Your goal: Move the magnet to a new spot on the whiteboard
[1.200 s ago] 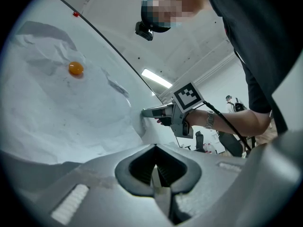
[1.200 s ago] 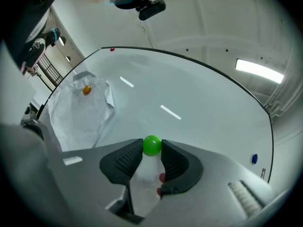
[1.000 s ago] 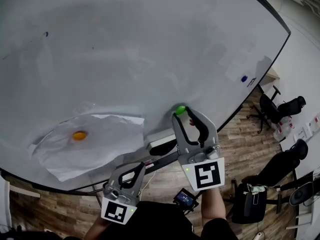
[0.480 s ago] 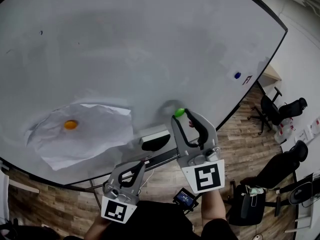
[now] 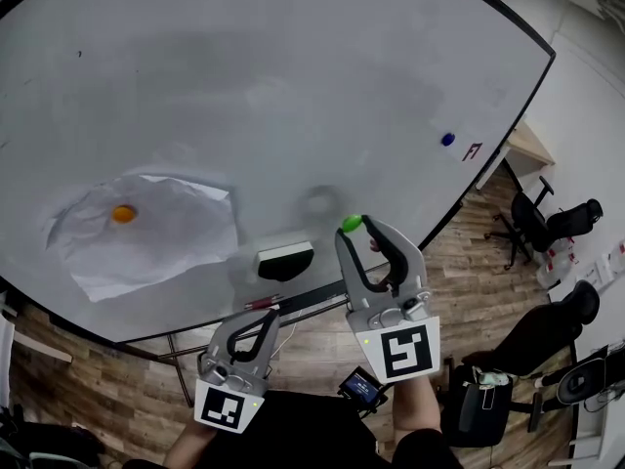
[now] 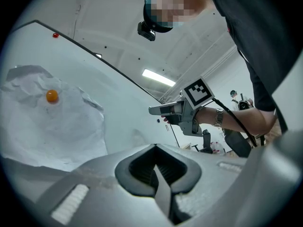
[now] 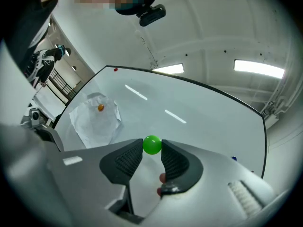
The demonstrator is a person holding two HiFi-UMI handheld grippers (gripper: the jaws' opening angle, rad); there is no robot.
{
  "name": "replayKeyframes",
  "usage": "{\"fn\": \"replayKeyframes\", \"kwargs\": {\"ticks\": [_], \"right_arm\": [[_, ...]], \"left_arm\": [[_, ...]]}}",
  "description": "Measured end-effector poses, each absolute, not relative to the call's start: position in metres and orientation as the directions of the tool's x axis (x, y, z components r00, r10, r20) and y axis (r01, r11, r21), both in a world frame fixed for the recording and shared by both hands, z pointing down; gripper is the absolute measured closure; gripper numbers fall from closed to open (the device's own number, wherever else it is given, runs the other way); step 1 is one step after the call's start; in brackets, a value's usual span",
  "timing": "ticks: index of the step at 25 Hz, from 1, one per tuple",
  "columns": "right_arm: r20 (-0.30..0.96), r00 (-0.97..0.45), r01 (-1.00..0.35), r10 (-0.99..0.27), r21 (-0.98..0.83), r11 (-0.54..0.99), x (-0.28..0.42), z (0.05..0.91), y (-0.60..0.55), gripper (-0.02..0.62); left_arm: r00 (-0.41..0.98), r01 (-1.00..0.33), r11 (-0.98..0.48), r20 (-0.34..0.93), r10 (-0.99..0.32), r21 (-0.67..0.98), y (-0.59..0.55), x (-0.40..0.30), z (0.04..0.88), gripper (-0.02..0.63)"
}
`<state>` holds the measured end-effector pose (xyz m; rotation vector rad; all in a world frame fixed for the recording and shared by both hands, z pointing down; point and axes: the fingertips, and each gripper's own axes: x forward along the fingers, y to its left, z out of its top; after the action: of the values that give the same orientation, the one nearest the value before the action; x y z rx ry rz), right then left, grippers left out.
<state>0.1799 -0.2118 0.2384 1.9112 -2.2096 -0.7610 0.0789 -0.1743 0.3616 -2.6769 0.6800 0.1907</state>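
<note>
Head view: right fingers (image 5: 348, 254) clamp the green magnet (image 5: 352, 222). Paper (image 5: 146, 228) and eraser (image 5: 284, 260) sit further left than a second ago, so I judge it's travelling right along the whiteboard (image 5: 293, 76).
Left gripper view: left fingers (image 6: 134, 166) closed, empty.
Right gripper view: magnet pinched at the tips, not yet placed.

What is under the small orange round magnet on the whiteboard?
A crumpled white paper sheet lies under the small orange round magnet, against the large whiteboard. The board surface behind the paper is covered, so it cannot be seen.
</note>
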Motion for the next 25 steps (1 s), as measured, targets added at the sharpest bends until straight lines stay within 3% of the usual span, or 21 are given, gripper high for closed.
{"fn": "replayKeyframes", "kwargs": {"ticks": [25], "right_arm": [[-0.225,-0.253,-0.917,-0.941,0.367,0.158,0.215,0.266,-0.11,0.468]], "left_arm": [[0.832,-0.555,-0.767,-0.199,-0.518,-0.322,-0.096,0.115,0.371,0.607]]}}
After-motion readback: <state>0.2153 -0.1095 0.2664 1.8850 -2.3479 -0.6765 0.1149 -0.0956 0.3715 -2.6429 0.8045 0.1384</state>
